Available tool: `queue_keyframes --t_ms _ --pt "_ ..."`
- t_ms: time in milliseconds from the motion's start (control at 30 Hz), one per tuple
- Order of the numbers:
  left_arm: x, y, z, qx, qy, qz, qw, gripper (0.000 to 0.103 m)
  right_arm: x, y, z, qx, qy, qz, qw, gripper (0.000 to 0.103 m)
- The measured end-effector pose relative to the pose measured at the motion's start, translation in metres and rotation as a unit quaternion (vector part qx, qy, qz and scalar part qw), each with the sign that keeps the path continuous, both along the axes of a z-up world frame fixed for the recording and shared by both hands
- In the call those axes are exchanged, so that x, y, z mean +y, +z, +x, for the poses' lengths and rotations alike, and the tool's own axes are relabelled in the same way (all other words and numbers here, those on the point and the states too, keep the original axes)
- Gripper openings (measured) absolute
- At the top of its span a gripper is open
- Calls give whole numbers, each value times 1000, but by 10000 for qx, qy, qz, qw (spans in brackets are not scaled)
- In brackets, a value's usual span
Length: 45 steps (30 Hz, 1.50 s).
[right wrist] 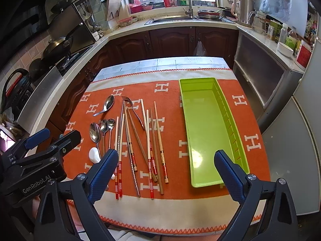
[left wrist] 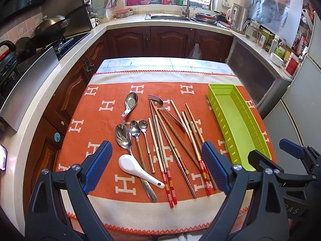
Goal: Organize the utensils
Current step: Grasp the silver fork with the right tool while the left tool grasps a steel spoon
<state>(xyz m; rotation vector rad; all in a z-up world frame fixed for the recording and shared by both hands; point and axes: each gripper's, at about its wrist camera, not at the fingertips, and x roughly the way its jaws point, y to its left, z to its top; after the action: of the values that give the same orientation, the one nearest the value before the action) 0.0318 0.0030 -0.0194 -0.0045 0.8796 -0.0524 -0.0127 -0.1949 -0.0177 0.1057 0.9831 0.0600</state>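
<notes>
1. On the orange blanket with white H marks point(right wrist: 236, 124), my long lime-green plastic tray point(right wrist: 206, 124) sits empty at my right.
2. My left gripper point(left wrist: 156, 166) and right gripper point(right wrist: 166, 172) hover spread, holding nothing.
3. Crossed wooden chopsticks point(right wrist: 148, 140) may drag neighbours.
4. Overlapping steel spoons point(left wrist: 128, 132) and the white ceramic spoon point(left wrist: 132, 166) may slip.
</notes>
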Motion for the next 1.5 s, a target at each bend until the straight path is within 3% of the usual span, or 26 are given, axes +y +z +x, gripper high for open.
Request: queue_keyframes --t_ms 500,800,1000,1200,1267,1400,1500 --pt "46 2 28 -17 31 -121 9999 89 11 4 31 22 60 -85 9999 84" --pt "97 -3 62 117 312 -88 9994 88 38 -3 79 59 382 -167 9991 76" --pt "128 -21 101 338 62 -270 9990 87 65 -14 127 150 703 -102 9974 68" --pt "137 -58 160 642 -267 -624 9956 83 93 -43 192 329 1019 44 9942 54" --pt "136 -76 185 793 -326 -703 9938 71 104 -61 216 427 1181 75 9921 49" --pt "138 -113 228 1196 -339 -1016 9870 61 121 -103 252 745 1316 98 9885 36" --pt "133 -131 245 1203 -355 -957 9875 56 132 -134 272 966 1378 204 9855 27"
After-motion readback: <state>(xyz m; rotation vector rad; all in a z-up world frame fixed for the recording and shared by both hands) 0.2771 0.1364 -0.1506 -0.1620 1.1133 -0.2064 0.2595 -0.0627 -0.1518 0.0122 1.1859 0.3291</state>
